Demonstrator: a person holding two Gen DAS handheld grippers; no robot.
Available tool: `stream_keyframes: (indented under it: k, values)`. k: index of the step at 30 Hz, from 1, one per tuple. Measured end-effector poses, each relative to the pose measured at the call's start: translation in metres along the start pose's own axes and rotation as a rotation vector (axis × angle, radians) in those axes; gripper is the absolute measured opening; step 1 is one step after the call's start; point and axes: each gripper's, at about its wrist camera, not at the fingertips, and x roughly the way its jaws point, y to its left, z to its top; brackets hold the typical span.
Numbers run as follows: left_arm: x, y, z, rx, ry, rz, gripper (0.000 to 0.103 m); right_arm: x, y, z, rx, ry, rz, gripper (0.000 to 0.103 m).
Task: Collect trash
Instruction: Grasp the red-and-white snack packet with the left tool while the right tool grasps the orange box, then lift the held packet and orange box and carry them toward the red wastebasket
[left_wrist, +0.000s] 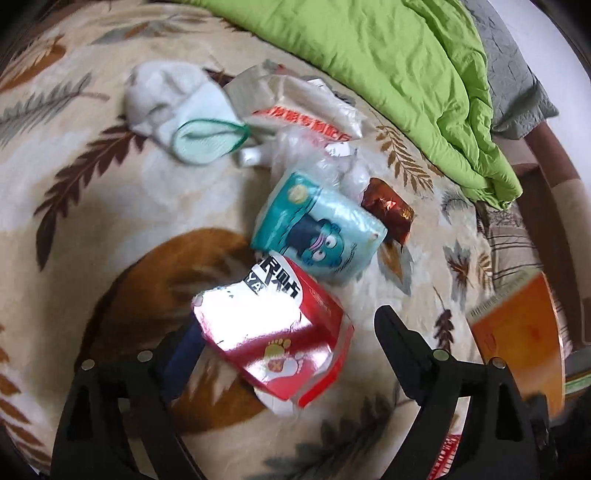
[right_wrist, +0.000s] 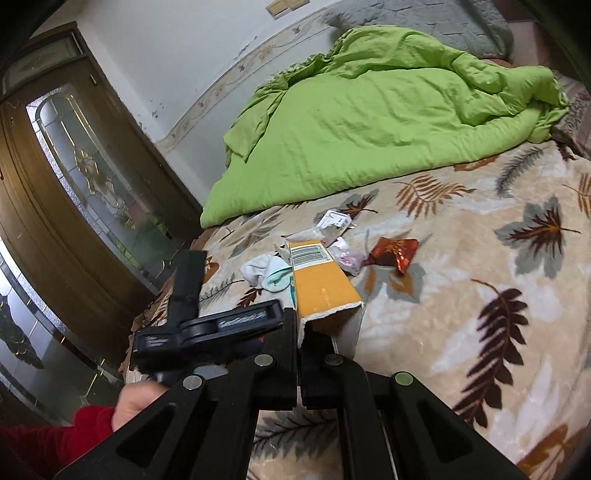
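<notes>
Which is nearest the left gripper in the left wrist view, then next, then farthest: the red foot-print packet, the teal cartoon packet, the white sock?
1. Red foot-print packet, lying between the open fingers of the left gripper.
2. Teal cartoon packet, just beyond it, centre.
3. White sock, farthest, upper left.

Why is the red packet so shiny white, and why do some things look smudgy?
Left wrist view: light glares off the red packet, bleaching its foil white, and the white sock and orange box are smeared by motion blur. Right wrist view: sharper, but the fisheye lens bends the wooden door and darkens the corners.
</notes>
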Motion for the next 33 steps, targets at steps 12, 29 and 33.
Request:
stream_keyframes:
  k: [12,29,33]
  values:
    - [-0.02,-0.006,-0.007,0.086,-0.045,-0.081,0.02,-0.02,-0.005,-0.009,0.008,-0.046,-0.069,0.002]
    - [-0.119,-0.003,-0.059,0.343,-0.324,0.089,0.015,-0.003,0.041,-0.041,-0.087,-0.029,-0.173,0.002]
    - [-0.128,-0.001,-0.068,0.366,-0.358,0.123,0.015,-0.005,0.04,-0.043,-0.085,-0.031,-0.18,0.002]
